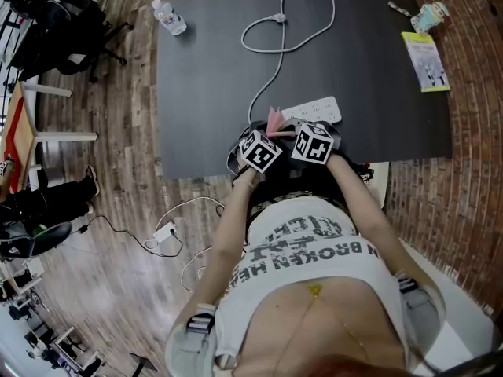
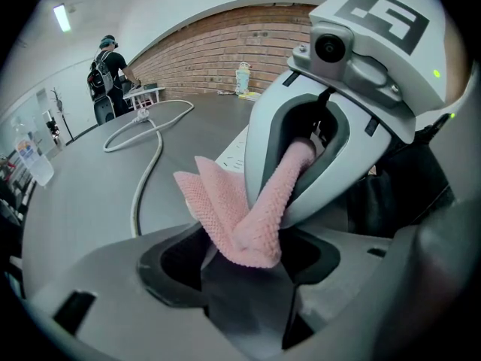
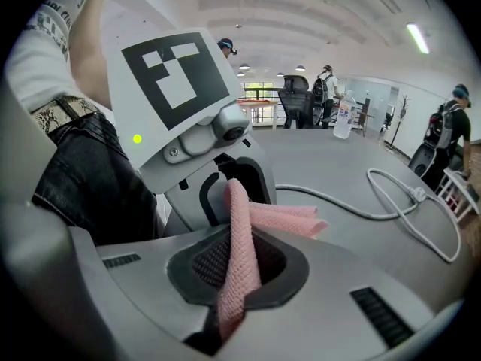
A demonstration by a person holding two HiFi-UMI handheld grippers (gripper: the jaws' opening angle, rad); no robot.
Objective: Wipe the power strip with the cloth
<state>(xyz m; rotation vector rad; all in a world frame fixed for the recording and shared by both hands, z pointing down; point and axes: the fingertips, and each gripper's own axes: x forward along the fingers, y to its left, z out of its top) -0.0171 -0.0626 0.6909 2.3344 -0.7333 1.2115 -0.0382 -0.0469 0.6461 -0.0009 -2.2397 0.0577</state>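
Note:
The white power strip (image 1: 313, 109) lies on the dark table (image 1: 204, 93), and its cord (image 1: 279, 61) loops away to the far side. A pink cloth (image 1: 275, 119) is stretched between both grippers just in front of the strip. My left gripper (image 1: 266, 137) is shut on one end of the cloth (image 2: 244, 220). My right gripper (image 1: 303, 133) faces it, shut on the other end (image 3: 239, 247). In the left gripper view a corner of the strip (image 2: 231, 153) shows behind the cloth. The jaws stand very close together above the table's near edge.
A water bottle (image 1: 169, 16) lies at the table's far left corner. A yellow leaflet (image 1: 425, 61) and a small cup (image 1: 431, 16) are at the far right. A second white plug and cable (image 1: 165, 232) lie on the wooden floor to the left. People stand in the background (image 3: 451, 122).

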